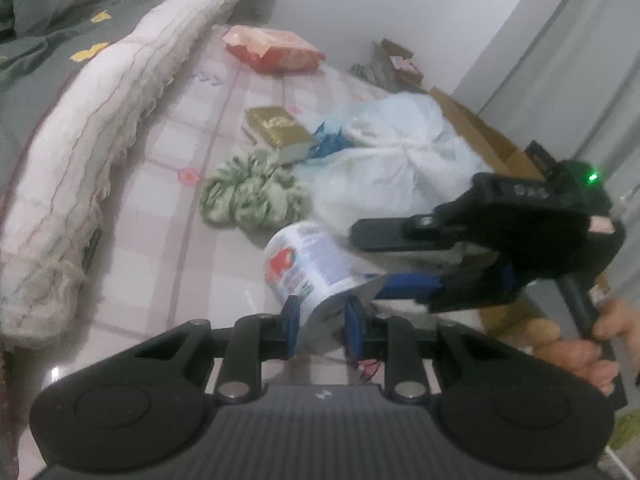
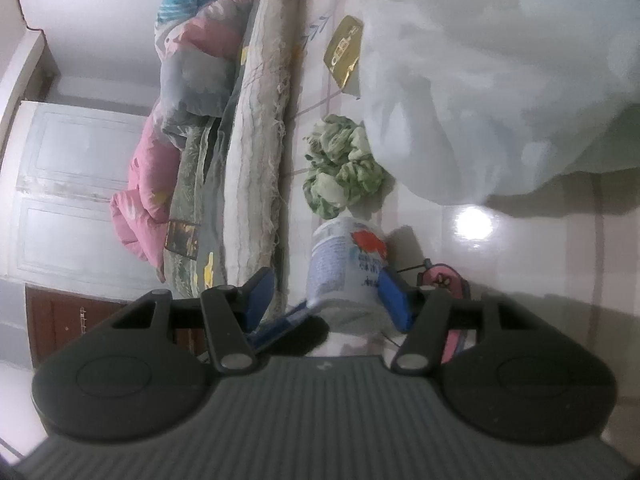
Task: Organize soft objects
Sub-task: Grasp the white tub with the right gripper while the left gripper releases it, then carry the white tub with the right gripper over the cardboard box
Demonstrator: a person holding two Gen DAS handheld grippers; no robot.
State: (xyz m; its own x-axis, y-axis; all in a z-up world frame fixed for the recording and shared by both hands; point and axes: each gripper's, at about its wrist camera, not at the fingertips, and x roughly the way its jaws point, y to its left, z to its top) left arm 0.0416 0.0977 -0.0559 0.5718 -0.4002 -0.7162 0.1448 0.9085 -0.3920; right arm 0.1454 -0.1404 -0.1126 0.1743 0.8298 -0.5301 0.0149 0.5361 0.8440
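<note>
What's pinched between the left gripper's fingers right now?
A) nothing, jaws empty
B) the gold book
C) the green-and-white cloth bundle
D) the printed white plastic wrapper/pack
D: in the left wrist view the left gripper has its blue pads closed on the crumpled end of the printed white pack, while the green-and-white cloth bundle and the gold book lie untouched on the floor beyond.

Home bedroom: floor mattress (image 1: 92,152) with rumpled quilt (image 2: 188,64) along tiled floor (image 1: 168,264), panelled door (image 2: 68,184) behind.
</note>
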